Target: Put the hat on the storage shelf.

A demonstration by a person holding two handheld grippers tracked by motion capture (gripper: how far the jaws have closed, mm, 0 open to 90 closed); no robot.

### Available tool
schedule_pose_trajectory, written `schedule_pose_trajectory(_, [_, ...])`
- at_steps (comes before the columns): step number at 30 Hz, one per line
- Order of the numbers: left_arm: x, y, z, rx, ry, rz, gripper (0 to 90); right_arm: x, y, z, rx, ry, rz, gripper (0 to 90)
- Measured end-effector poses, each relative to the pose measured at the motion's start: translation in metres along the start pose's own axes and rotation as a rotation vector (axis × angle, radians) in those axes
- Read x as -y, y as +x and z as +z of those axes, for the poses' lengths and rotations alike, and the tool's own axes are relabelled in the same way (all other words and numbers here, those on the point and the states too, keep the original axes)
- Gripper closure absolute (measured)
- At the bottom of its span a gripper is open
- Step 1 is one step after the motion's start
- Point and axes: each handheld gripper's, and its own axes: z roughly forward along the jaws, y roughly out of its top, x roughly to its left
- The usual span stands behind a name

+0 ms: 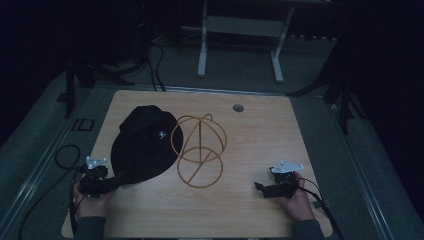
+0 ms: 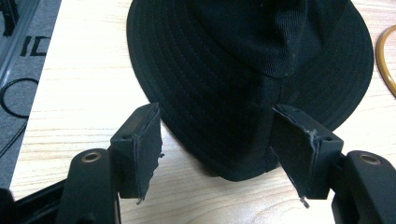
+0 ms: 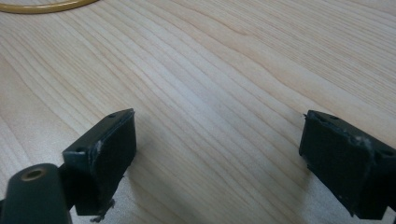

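Left gripper view: left tongs [image 2: 217, 154] spread wide around the black hat's [image 2: 243, 70] brim; right tongs [image 3: 219, 163] released.

Black bucket hat [image 1: 144, 145], lying brim-down, left side of table, touching gold wire stand [image 1: 199, 150]

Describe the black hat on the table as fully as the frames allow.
The black hat is a soft bucket style in what looks like woven fabric, with rings of stitching around its brim and a small white mark on the crown. It lies flat on the wooden table, left of centre, its crown slumped. Its far-right brim meets or overlaps the wire hat stand; contact cannot be told. The left gripper has its open jaws on either side of the near brim edge, pads not pressing on it.
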Motion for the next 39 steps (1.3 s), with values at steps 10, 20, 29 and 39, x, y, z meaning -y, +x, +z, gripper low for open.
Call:
schedule_pose_trajectory(10, [-0.004, -0.003, -0.006, 0.001, -0.005, -0.004, 35.3, 0.001, 0.000, -0.001, 0.006, 0.001, 0.005, 11.2])
schedule_pose_trajectory(20, [-0.010, -0.001, -0.008, 0.005, 0.005, -0.006, 40.1, 0.001, 0.000, -0.001, 0.020, -0.001, 0.016, 11.3])
schedule_pose_trajectory(29, [-0.020, -0.001, -0.010, 0.016, 0.028, 0.001, 45.5, 0.002, 0.000, -0.002, 0.020, 0.001, 0.019, 11.3])
schedule_pose_trajectory(39, [-0.031, -0.005, -0.008, 0.032, 0.058, 0.015, 48.8, 0.002, 0.000, -0.002, 0.022, 0.000, 0.020, 11.3])
